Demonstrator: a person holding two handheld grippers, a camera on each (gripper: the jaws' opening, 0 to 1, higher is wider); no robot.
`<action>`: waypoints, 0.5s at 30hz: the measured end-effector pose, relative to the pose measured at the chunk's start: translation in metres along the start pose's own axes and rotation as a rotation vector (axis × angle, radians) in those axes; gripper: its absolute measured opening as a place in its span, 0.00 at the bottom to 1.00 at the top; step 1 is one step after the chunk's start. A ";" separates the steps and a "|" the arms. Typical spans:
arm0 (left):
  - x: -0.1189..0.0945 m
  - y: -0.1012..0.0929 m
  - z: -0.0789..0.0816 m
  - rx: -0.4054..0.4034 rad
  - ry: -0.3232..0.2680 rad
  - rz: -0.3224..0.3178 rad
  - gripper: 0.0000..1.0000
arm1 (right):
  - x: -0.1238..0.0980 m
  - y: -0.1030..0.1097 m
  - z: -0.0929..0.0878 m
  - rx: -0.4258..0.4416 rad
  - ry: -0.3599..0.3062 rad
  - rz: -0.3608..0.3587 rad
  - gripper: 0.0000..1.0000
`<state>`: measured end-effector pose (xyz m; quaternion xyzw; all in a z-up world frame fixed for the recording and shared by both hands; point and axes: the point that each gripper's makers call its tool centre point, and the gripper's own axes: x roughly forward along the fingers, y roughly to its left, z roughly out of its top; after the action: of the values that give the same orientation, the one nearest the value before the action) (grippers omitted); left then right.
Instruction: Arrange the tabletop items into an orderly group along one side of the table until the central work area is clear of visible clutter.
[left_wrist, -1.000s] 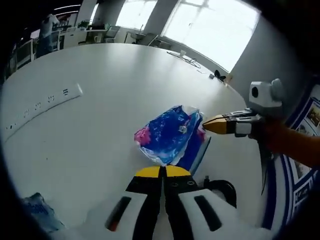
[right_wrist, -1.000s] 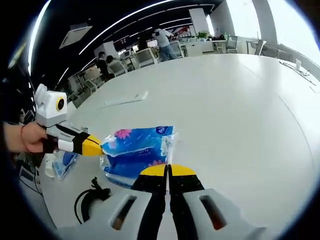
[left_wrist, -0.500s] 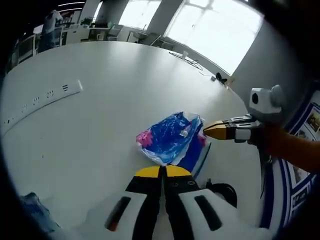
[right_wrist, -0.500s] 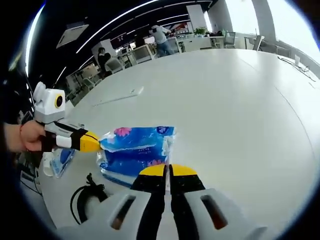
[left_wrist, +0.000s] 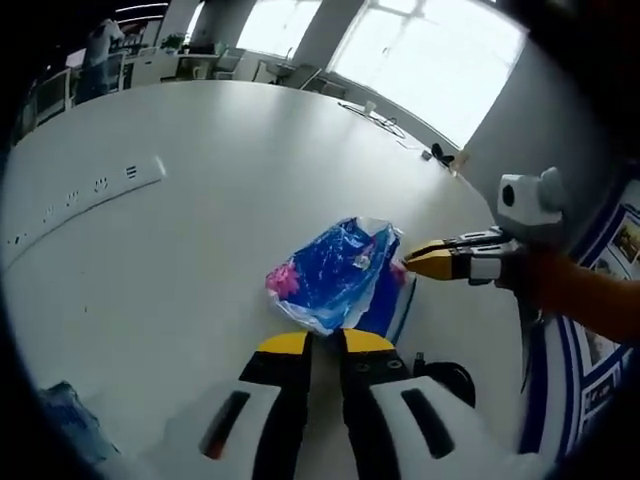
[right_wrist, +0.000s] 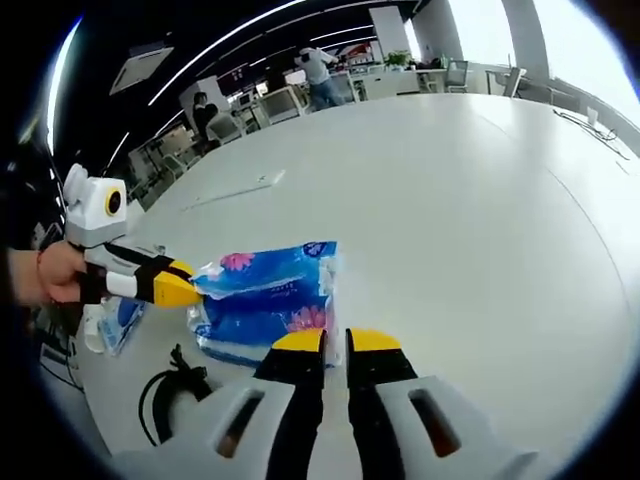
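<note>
blue tissue pack (left_wrist: 335, 272) lying on white table (left_wrist: 200, 200), left gripper (left_wrist: 325, 343) jaws a narrow gap apart just short of pack, right gripper (right_wrist: 335, 340) jaws slightly parted at pack's near edge, black cable (right_wrist: 170, 385) coiled beside pack, power strip (left_wrist: 90, 190) well apart

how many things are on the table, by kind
blue tissue packs: 2, one at centre, one at the table edge
black cable coil: 1
white power strip: 1
total: 4
</note>
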<state>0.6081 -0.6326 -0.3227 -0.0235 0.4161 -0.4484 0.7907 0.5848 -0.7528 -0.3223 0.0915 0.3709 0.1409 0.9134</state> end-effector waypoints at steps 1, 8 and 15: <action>0.000 0.000 0.001 0.005 0.000 0.000 0.08 | 0.000 0.000 0.000 0.000 -0.002 0.000 0.06; 0.000 -0.001 0.002 0.017 0.000 -0.005 0.12 | -0.001 0.000 0.003 0.017 -0.016 0.006 0.07; -0.001 -0.004 0.005 0.032 -0.004 -0.012 0.20 | -0.002 0.002 0.005 0.019 -0.023 0.009 0.13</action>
<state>0.6082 -0.6355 -0.3173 -0.0140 0.4072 -0.4599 0.7890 0.5860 -0.7525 -0.3170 0.1034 0.3613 0.1405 0.9160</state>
